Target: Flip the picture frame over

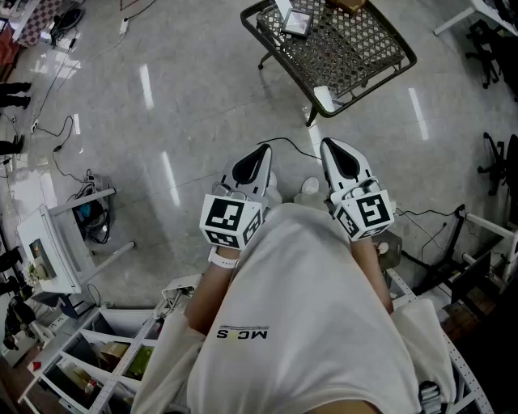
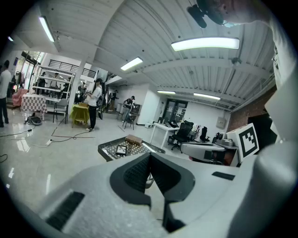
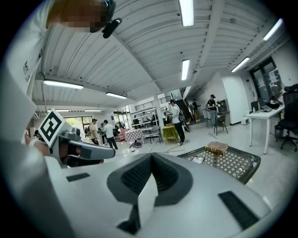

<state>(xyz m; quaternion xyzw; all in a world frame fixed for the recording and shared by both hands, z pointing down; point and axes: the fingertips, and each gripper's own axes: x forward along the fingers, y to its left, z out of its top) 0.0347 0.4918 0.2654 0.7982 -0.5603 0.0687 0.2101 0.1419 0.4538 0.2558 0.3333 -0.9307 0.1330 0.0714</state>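
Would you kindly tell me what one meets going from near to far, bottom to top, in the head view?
White shirt → left gripper and right gripper, side by side → mesh table → picture frame → brown box.

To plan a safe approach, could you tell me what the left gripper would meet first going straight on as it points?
Probably the mesh table, almost dead ahead of the left gripper; only bare floor shows between, though depth is unclear.

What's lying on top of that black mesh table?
A small picture frame and a brown box lie on the mesh table. What the frame and box cover underneath cannot be seen.
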